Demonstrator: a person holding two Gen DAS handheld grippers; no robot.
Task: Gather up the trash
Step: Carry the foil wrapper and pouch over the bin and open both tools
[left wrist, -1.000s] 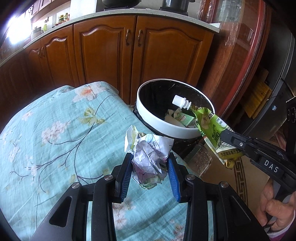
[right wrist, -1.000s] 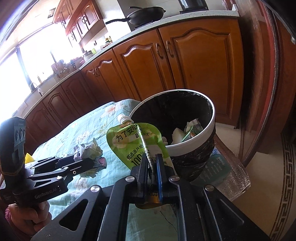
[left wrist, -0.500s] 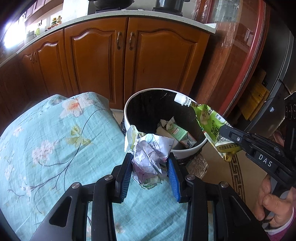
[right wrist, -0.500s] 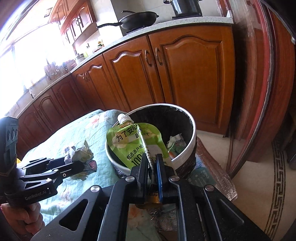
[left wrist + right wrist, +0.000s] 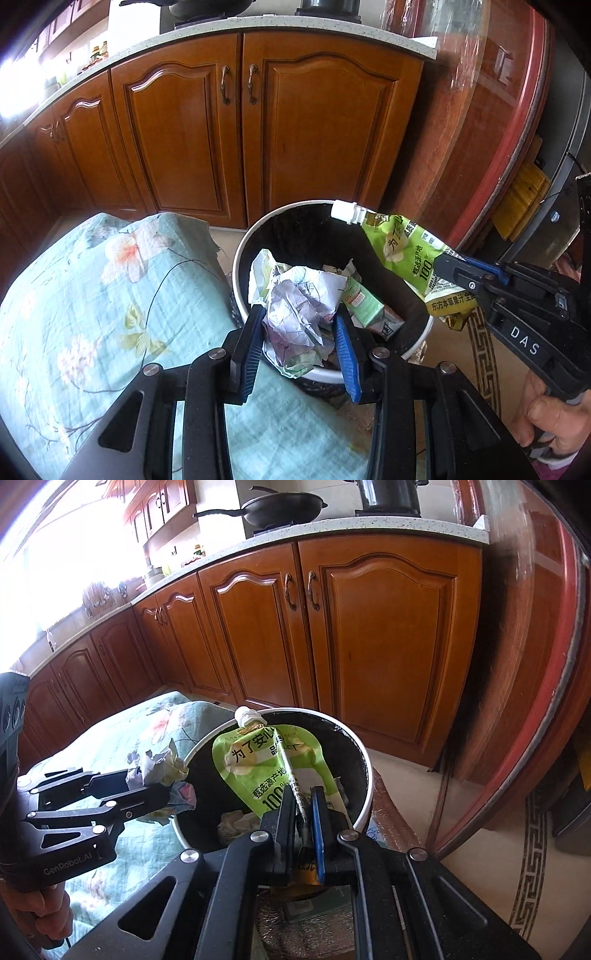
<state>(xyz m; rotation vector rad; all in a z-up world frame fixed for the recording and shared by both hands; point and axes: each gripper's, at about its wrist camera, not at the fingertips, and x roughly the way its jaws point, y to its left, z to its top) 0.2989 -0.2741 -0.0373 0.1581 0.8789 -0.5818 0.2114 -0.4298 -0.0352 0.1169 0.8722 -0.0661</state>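
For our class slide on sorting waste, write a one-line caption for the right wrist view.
Right gripper holds a green juice pouch over the white-rimmed bin; left gripper brings crumpled paper.

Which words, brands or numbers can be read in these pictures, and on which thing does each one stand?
"DAS": on the right gripper body.
"GenRobot.AI": on the left gripper body.
"100": on the green pouch, with "为了安心" above it; its smaller print is too small to read.
Green carton in the bin: print blurred, unreadable.

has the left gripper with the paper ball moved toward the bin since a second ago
Yes. The left gripper, shut on the crumpled paper, has moved off the floral cloth and toward the trash bin; the paper now hangs over the bin's near rim.
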